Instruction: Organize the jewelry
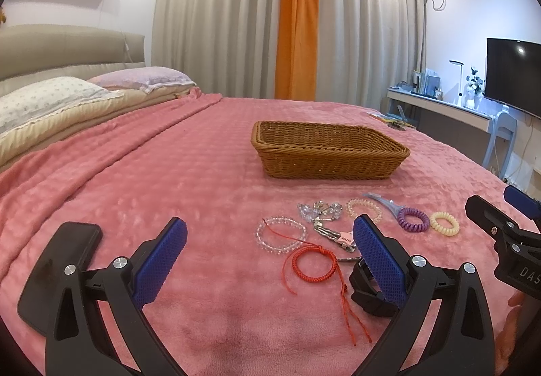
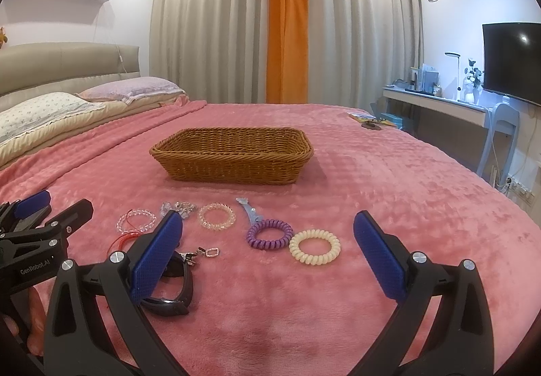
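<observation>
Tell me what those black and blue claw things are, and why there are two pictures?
They are grabbing tools that a person holds, one in each hand. Each has a small camera looking out along its jaws, so you get two pictures. One shows the left gripper, the other the right gripper. Both are open and hold nothing. On the pink blanket sit a basket, a purple hair tie, a cream hair tie, a red cord bracelet and clear bead bracelets, waiting to be tidied.
</observation>
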`<state>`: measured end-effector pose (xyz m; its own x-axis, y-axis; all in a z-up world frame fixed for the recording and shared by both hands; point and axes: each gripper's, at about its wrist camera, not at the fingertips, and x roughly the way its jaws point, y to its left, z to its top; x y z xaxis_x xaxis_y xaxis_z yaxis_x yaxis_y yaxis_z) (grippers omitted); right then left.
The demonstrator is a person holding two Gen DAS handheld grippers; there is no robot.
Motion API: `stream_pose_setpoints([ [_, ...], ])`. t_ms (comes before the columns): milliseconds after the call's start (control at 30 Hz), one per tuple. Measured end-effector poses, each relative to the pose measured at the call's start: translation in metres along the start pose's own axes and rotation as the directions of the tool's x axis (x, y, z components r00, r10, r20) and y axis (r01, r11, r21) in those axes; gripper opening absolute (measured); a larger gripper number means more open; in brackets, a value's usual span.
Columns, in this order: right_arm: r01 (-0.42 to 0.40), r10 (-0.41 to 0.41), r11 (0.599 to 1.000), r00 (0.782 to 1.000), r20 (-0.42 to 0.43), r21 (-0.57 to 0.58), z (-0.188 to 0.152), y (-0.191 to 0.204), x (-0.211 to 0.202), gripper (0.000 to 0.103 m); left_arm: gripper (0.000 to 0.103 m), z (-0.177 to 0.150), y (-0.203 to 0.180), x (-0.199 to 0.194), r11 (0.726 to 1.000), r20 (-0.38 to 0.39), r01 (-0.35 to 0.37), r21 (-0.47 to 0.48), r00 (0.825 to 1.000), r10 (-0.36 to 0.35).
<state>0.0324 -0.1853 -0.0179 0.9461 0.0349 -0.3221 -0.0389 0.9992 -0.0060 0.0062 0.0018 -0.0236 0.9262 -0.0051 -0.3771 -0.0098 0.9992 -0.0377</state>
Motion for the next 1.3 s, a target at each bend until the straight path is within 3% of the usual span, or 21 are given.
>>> stream_pose_setpoints([
  [1000, -0.02, 0.02, 1.0, 1.0, -0.011, -0.005, -0.001, 0.004, 0.001, 0.097, 0.096, -0.003, -0.002, -0.002, 1.0, 0.006, 0.006, -0.003, 1.0, -0.006],
  [1300, -0.012, 0.012, 1.0, 0.998, -0.064, 0.0, 0.002, 0.0, 0.01, 0.097, 0.095, 0.0, 0.007, -0.002, 0.998, -0.024, 0.039, -0.048, 0.999, -0.041],
])
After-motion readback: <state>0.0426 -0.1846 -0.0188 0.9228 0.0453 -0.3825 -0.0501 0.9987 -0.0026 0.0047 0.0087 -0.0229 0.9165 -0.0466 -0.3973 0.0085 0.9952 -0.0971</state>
